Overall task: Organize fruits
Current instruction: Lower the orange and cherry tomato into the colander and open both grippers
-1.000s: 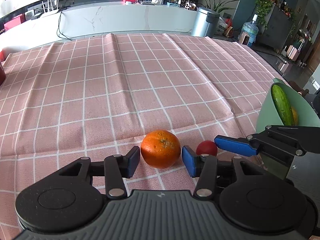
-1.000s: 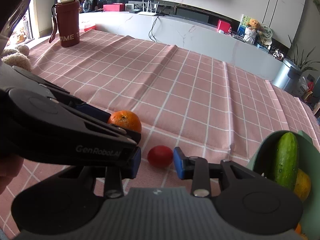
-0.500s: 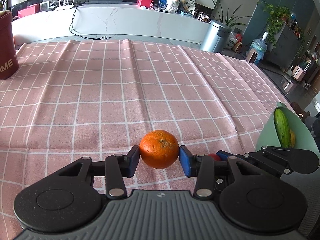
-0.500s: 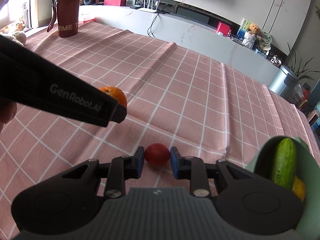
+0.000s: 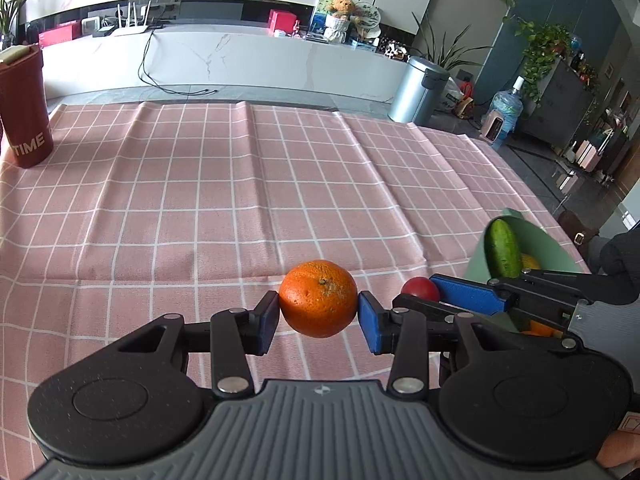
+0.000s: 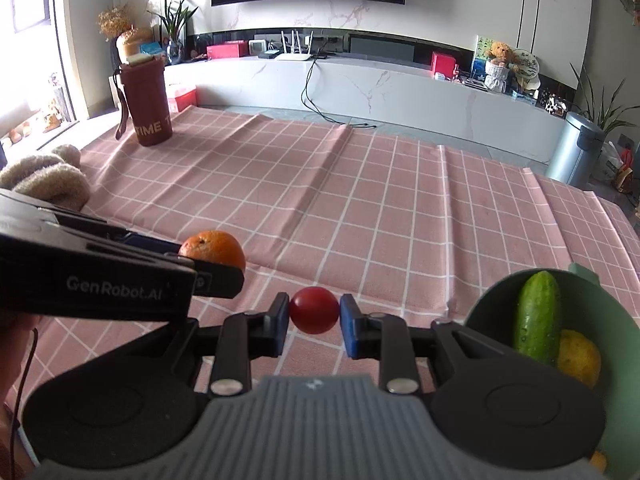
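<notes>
Pink checked cloth [image 5: 224,184] lies below; orange [image 5: 318,298] is clamped by left gripper [image 5: 318,320], tomato [image 6: 314,309] by right gripper [image 6: 314,322]; both should be lowered gently into green bowl [image 6: 624,344]

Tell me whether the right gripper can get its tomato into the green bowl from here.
Probably yes. The right gripper is shut on the tomato, and the green bowl sits open just to its right, with room beside the cucumber and nothing between.
</notes>
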### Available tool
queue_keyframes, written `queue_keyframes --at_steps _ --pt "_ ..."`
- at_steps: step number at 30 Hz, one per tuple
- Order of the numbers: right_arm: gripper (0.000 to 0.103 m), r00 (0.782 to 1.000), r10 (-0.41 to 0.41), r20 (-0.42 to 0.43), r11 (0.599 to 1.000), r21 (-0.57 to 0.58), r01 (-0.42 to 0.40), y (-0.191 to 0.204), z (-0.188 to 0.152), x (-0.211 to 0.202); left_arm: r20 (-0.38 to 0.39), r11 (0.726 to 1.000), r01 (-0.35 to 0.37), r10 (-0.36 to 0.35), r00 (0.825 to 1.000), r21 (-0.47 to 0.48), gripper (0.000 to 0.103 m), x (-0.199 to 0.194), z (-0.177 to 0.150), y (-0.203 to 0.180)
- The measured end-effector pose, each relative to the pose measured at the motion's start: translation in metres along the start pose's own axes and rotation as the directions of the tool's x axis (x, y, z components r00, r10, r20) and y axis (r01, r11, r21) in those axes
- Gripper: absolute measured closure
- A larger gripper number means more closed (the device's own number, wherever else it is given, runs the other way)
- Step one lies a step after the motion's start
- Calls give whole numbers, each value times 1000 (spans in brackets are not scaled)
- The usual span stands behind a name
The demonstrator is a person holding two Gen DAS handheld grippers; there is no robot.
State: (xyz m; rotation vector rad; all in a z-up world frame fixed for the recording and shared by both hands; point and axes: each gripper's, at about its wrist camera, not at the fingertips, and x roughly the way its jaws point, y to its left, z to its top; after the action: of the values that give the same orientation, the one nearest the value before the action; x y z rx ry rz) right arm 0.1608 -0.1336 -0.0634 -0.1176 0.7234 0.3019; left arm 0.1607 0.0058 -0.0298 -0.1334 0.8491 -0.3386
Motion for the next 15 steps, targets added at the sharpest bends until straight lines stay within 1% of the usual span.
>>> queue_keyframes --at_steps 2,5,9,12,15 --pt "80 1000 3 2 1000 16 -3 -5 2 -16 11 1000 26 -26 1000 -11 55 -10 0 -9" --pt "80 1000 16 4 999 39 -16 -17 4 -41 27 999 49 -49 998 3 55 -25 3 -28" --pt "80 1000 18 1 999 41 -18 -36 5 -72 25 995 95 -95 995 15 55 -36 10 -52" --pt "80 999 32 -2 997 67 -32 -58 4 -94 21 992 122 -123 992 42 55 -37 14 -72" --pt "80 999 50 -15 995 84 -49 -82 3 -112 -20 987 145 -143 989 76 55 -28 17 -96"
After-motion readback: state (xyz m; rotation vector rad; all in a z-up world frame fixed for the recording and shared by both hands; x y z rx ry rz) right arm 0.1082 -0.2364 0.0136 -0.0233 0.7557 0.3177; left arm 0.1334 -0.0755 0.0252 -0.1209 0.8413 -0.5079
